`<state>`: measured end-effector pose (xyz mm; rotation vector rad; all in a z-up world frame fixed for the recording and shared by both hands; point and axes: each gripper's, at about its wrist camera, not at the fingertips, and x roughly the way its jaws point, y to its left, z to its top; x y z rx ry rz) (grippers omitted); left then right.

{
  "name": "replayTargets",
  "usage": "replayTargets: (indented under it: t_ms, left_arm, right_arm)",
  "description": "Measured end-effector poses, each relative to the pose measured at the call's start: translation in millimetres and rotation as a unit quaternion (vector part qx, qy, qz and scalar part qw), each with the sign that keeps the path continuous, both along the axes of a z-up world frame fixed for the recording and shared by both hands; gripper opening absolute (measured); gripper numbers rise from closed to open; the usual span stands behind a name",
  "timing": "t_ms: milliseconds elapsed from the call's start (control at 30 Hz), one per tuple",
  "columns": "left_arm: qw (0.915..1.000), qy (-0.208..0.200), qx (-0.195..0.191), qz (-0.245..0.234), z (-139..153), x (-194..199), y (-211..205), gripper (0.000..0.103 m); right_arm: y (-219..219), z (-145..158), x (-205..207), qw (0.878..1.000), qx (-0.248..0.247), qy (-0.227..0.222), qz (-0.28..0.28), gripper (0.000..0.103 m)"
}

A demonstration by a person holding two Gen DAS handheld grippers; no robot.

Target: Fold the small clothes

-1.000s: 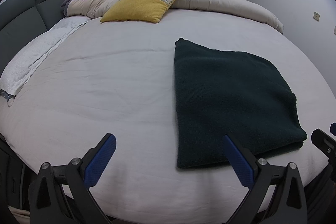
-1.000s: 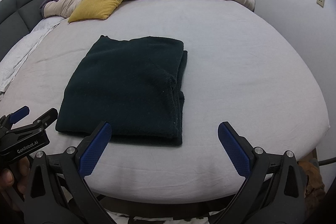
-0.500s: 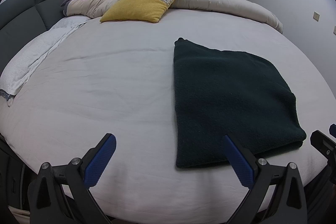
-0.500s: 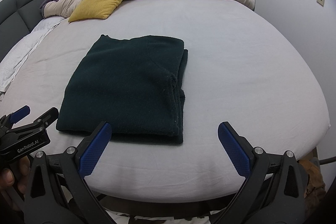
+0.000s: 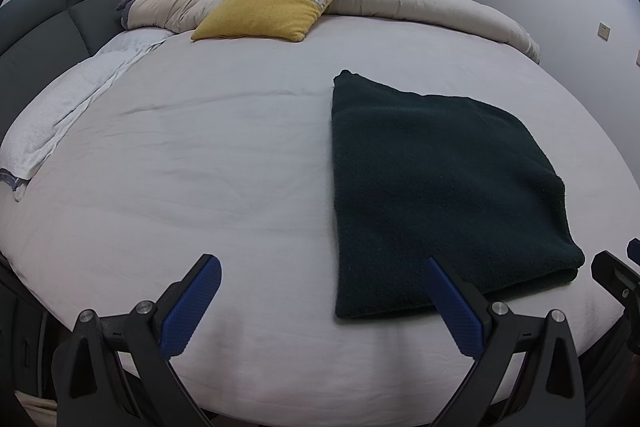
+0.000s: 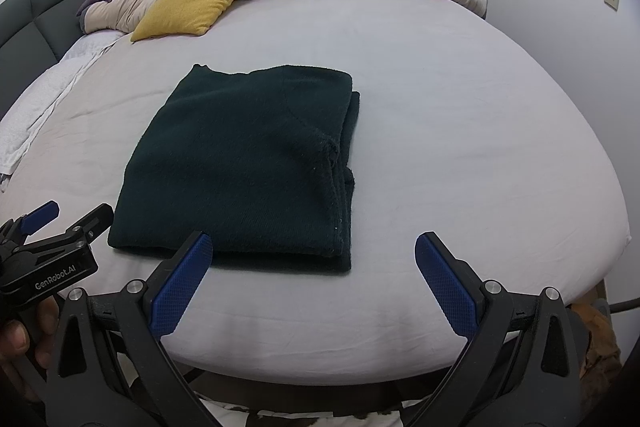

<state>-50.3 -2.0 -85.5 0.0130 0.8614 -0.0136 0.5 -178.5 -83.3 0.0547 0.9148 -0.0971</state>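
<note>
A dark green knit garment [image 5: 432,187] lies folded into a flat rectangle on the white bed sheet [image 5: 200,167]; it also shows in the right wrist view [image 6: 244,167], with layered edges along its right side. My left gripper [image 5: 320,307] is open and empty, held above the bed's near edge just left of the garment. My right gripper [image 6: 312,279] is open and empty, at the garment's near right corner. The left gripper also shows in the right wrist view [image 6: 60,223], at the far left.
A yellow cushion [image 5: 276,7] and a beige duvet [image 5: 420,3] lie at the far side of the bed. A white towel [image 5: 60,115] lies along the left edge by the grey headboard [image 5: 52,11]. A wall stands to the right.
</note>
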Motion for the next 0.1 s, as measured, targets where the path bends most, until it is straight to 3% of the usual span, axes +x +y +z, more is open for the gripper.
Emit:
replayTargets:
  t_ms: [100]
  left_arm:
    - [1.0000, -0.002, 0.001, -0.001, 0.0, -0.2, 0.2, 0.103]
  right_arm:
    - [-2.2, -0.1, 0.4, 1.000, 0.001, 0.001, 0.001, 0.103]
